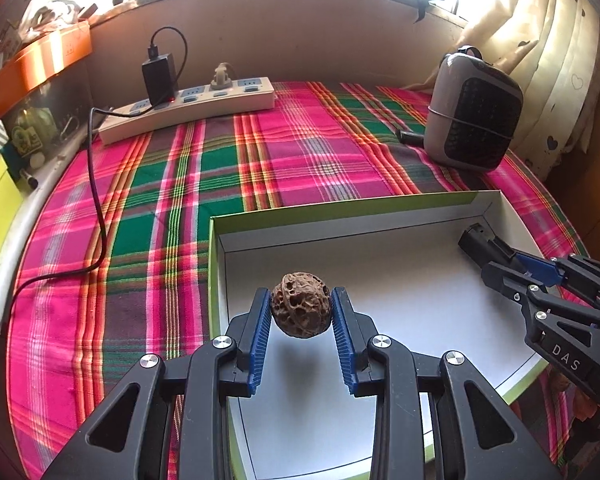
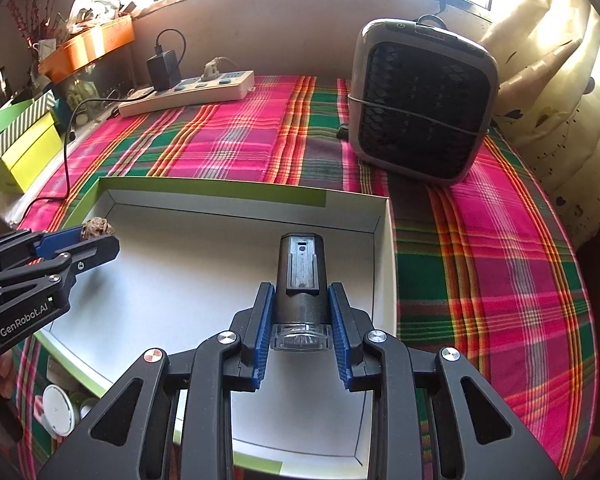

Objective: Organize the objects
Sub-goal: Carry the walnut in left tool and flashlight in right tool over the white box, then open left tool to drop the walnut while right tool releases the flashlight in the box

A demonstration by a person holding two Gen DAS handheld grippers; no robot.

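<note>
While both of your loads hang above the white floor of the shallow green-edged box (image 1: 380, 216), the move ahead turns on how each one lies over that box. Left side: your left gripper (image 1: 301, 312) is narrowed onto a wrinkled brown walnut (image 1: 301, 310), the blue pads pressing its two flanks; the nut sits clear of the box floor, near the box's left wall, with its shadow falling on the floor beneath it. The box opening therefore lies straight below this gripper. Right side: your right gripper (image 2: 301, 312) is likewise closed to a narrow gap on a black cylinder with a clear cap (image 2: 300, 280). Its long axis runs along the fingers, the dark end pointing toward the box's far wall and the clear end back toward the gripper's body. It hangs over the box's right half, near the right wall (image 2: 388, 264). Each hand is nearer its own side of the box, so neither crosses the other. Judged from this, lowering and releasing remain.
</note>
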